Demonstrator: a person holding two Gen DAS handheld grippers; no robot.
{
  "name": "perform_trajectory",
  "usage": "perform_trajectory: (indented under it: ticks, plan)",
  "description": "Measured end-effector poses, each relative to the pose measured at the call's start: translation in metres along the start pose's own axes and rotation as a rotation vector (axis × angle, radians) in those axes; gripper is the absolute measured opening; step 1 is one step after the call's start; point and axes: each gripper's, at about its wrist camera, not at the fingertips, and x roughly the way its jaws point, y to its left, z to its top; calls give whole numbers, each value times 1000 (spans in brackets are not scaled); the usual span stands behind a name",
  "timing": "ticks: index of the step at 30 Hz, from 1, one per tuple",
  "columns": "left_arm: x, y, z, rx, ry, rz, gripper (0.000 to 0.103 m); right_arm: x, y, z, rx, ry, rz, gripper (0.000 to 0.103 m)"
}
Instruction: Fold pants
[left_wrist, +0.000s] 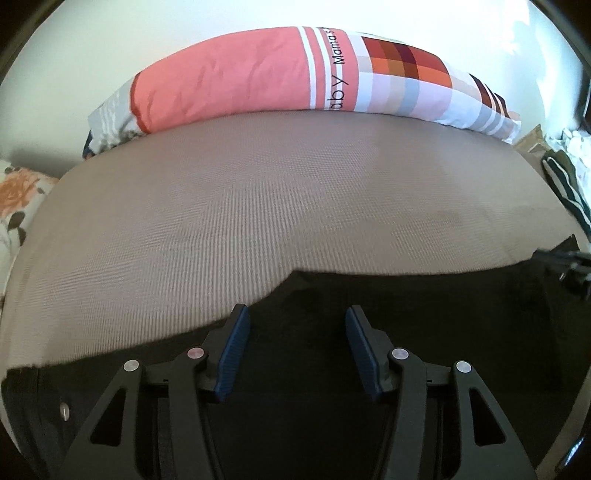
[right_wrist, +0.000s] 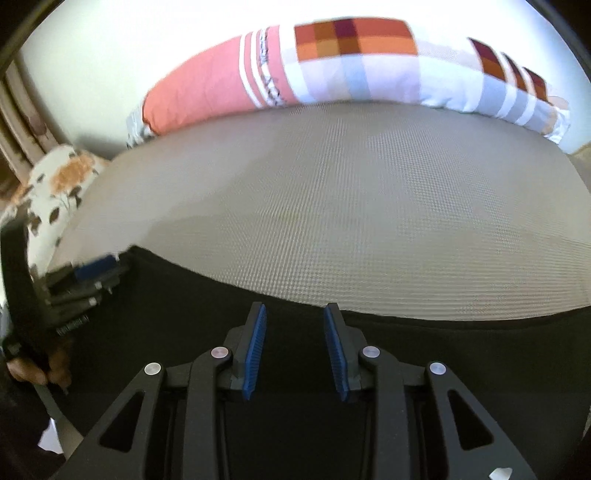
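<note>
Black pants (left_wrist: 406, 302) lie flat along the near part of a grey-brown woven bed mat (left_wrist: 258, 206); their far edge runs across both views. My left gripper (left_wrist: 297, 317) hovers over the pants' far edge, open, with nothing pressed between its blue pads (left_wrist: 236, 343). In the right wrist view the pants (right_wrist: 184, 295) fill the bottom. My right gripper (right_wrist: 295, 314) stands over them with a narrower gap, open, its pads (right_wrist: 256, 343) apart. The left gripper (right_wrist: 92, 273) shows at the left edge there, held by a hand (right_wrist: 33, 369). The right gripper (left_wrist: 569, 266) shows at the right edge of the left wrist view.
A long pillow (left_wrist: 240, 81), pink with checked orange and grey patches, lies along the far side of the mat against a white wall. A floral pillow (right_wrist: 59, 177) sits at the left. A dark green garment with white stripes (left_wrist: 565, 184) lies at the right.
</note>
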Motion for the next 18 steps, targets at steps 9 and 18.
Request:
perform_trajectory:
  ticks: [9,18]
  plan:
    - [-25,10,-36,-46,-3,43,55,-44,-36,-30,49,-30,-49,36]
    - [-40,5,-57,-49,11,87,56,-87,-120,-64,177,-17,-75,41]
